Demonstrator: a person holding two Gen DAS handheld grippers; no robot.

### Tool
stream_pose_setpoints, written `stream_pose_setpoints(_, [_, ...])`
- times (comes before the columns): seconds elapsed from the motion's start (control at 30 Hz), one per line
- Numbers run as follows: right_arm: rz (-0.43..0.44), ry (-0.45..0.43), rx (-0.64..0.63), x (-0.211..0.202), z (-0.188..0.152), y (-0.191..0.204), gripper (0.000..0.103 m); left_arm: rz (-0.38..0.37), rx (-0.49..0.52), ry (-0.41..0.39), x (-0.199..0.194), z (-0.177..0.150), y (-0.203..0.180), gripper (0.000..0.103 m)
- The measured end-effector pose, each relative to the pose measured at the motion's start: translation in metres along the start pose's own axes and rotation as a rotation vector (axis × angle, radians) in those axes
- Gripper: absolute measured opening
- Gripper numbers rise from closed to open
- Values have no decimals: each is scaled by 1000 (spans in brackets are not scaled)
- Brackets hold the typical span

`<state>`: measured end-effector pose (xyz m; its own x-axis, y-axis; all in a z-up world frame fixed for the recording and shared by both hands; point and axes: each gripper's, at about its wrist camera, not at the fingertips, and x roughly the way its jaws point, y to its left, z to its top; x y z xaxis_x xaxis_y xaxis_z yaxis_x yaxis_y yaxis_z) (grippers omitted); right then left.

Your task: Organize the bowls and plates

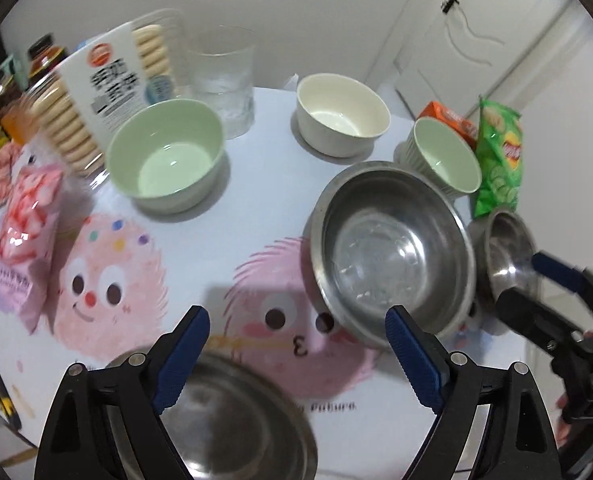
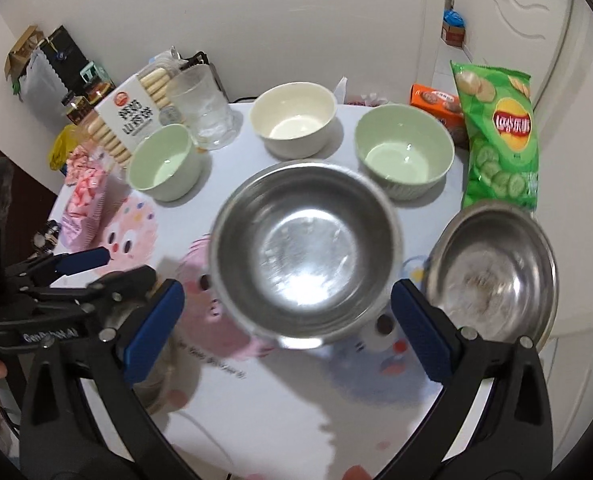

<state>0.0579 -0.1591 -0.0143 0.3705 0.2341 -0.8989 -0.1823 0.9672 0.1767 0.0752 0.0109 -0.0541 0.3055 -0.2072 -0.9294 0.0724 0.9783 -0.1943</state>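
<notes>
On the round cartoon-print table (image 1: 200, 248) stand a green bowl (image 1: 164, 156) (image 2: 164, 164), a cream bowl (image 1: 342, 112) (image 2: 294, 118) and a ribbed green bowl (image 1: 444, 156) (image 2: 404, 150). A large steel bowl (image 1: 392, 256) (image 2: 304, 252) sits at the middle. My right gripper (image 2: 286, 332) (image 1: 518, 280) is open, the large bowl lying just ahead of its tips, untouched. A small steel dish (image 1: 504, 248) (image 2: 496, 272) looks tilted at the table's right edge. My left gripper (image 1: 298, 360) (image 2: 124, 266) is open above another steel bowl (image 1: 232, 412), which is blurred.
A glass tumbler (image 1: 224, 80), a biscuit box (image 1: 108, 88) and pink snack packs (image 1: 28, 232) crowd the left back. A green crisps bag (image 2: 496, 132) and an orange box (image 2: 436, 104) stand at the right. A white wall and a door lie behind.
</notes>
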Motion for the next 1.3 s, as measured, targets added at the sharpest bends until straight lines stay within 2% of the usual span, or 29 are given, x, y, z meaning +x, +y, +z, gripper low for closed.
stream_pose_setpoints(0.1, [-13,15,-42,14,11,-12,103,36,10,17,16,5,-11,91])
stream_pose_setpoints(0.3, [17,72,-58,44,29,-34,103,75,-24,57,42,14,-13,91])
stream_pose_setpoints(0.7, [24,172,-94,92,41,-48,103,72,-70,135,77,28,-15,91])
stream_pose_setpoints(0.77, [26,185,-89,96,41,-51,100,78,-63,143,81,30,-16,90])
stream_pose_setpoints(0.87, [38,205,-79,100,39,-55,94,76,-62,150,85,31,-18,82])
stream_pose_setpoints(0.93, [46,219,-75,103,38,-57,87,70,-58,159,90,33,-22,65])
stream_pose_setpoints(1.0, [61,242,-66,107,36,-59,70,73,-43,170,93,33,-24,52])
stream_pose_setpoints(1.13, [35,249,-55,109,32,-64,58,65,-24,183,101,32,-32,26])
stream_pose_setpoints(1.2, [10,247,-40,108,32,-69,41,69,-15,183,105,29,-34,18])
stream_pose_setpoints(1.23, [-9,248,-34,107,32,-72,35,72,-16,179,105,29,-34,18])
stream_pose_setpoints(1.27, [-25,252,-28,107,32,-74,24,67,-21,178,105,28,-33,18])
stream_pose_setpoints(1.3, [-32,257,-20,107,32,-77,17,59,-32,178,105,28,-32,17])
